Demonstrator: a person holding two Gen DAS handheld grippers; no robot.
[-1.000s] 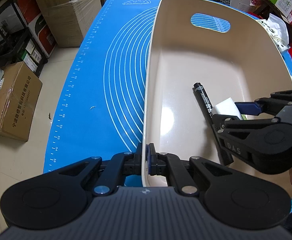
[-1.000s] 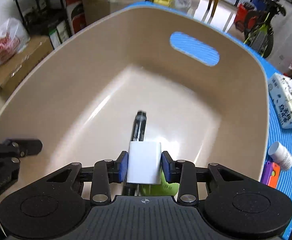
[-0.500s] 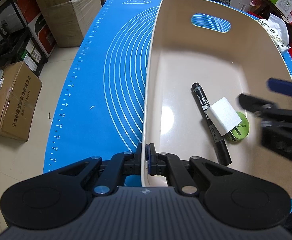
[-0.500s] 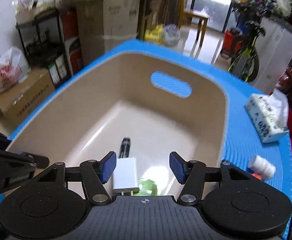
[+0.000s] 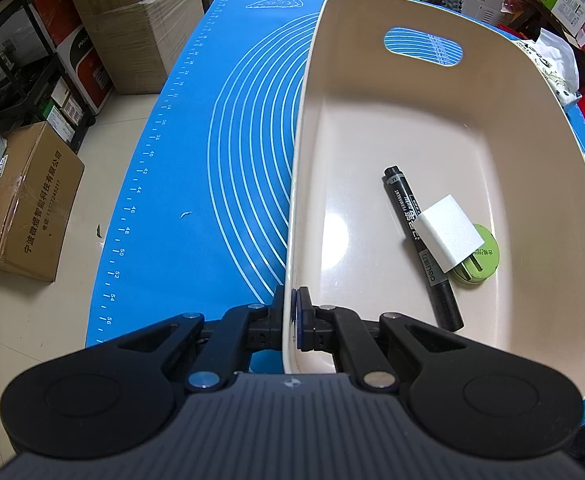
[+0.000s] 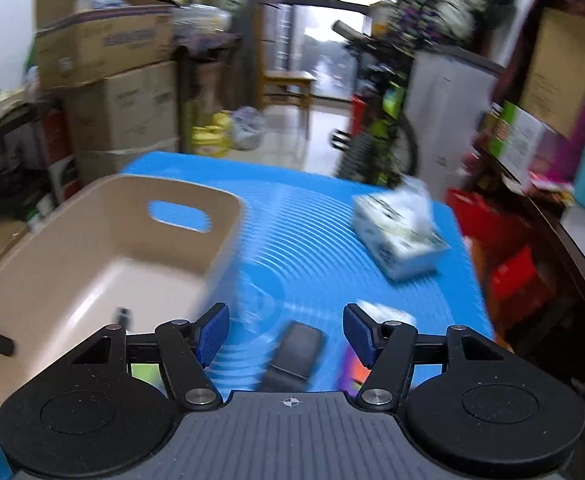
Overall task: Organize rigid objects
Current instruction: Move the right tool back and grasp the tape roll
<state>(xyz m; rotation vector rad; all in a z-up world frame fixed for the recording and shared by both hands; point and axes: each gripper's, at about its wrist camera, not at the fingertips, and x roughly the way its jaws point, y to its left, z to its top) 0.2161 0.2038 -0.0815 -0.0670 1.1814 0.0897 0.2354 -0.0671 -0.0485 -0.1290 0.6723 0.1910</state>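
Note:
A beige plastic bin (image 5: 432, 128) stands on the blue mat (image 5: 220, 152). In it lie a black marker (image 5: 422, 246), a white charger block (image 5: 448, 234) and a green round lid (image 5: 478, 258). My left gripper (image 5: 292, 316) is shut on the bin's near rim. My right gripper (image 6: 286, 330) is open and empty, above the mat to the right of the bin (image 6: 104, 256). A black flat object (image 6: 294, 350) lies on the mat between its fingers. A small white bottle (image 6: 384, 312) and a purple and orange item (image 6: 354, 374) sit by the right finger.
A tissue pack (image 6: 398, 236) lies on the mat at the far right. Cardboard boxes (image 5: 24, 208) and shelves stand on the floor left of the table. A bicycle (image 6: 384, 132) and red crates stand beyond and to the right.
My right gripper let go of the white charger in the bin, opened, and swung out to the right over the mat. The left gripper kept its hold on the rim.

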